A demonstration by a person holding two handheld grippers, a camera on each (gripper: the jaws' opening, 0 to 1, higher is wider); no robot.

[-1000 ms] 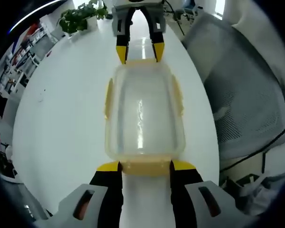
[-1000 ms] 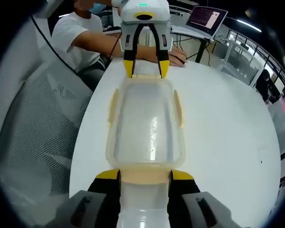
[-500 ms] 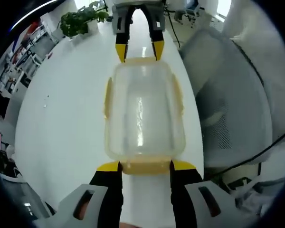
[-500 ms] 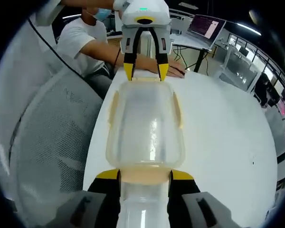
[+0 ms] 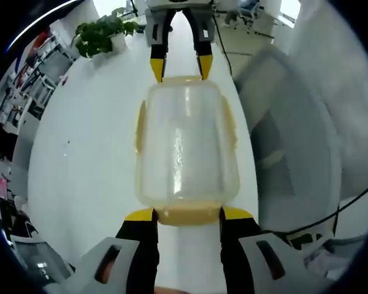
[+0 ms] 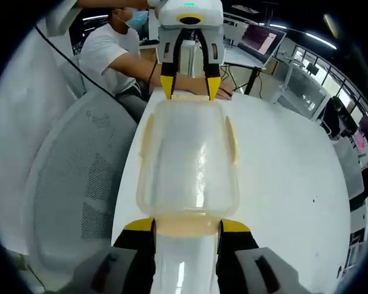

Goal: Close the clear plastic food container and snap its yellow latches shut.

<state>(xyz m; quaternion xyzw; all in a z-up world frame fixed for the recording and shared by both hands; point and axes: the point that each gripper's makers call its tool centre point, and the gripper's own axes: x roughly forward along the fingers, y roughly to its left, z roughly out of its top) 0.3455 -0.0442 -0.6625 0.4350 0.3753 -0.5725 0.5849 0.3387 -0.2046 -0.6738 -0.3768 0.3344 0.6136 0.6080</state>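
The clear plastic container (image 5: 185, 144) with yellow latches hangs lengthwise between my two grippers, above the white table (image 5: 80, 153). My left gripper (image 5: 187, 214) is shut on the yellow end latch (image 5: 187, 215) nearest its camera. The right gripper (image 5: 179, 67) pinches the far end in this view. In the right gripper view the same container (image 6: 187, 153) runs away from my right gripper (image 6: 187, 225), which is shut on its near end latch (image 6: 187, 226). The left gripper (image 6: 187, 86) grips the opposite end. Yellow side latches (image 5: 140, 125) run along both long sides.
A grey mesh chair (image 5: 294, 153) stands beside the table edge, and a potted plant (image 5: 101, 27) sits at the table's far end. A seated person (image 6: 110, 49) rests an arm on the table near a laptop (image 6: 264, 40). The chair back (image 6: 67, 184) is close on the left.
Both views have drawn away from the table, which looks smaller and lower. The container keeps its place between the two grippers. Neither grip has changed.
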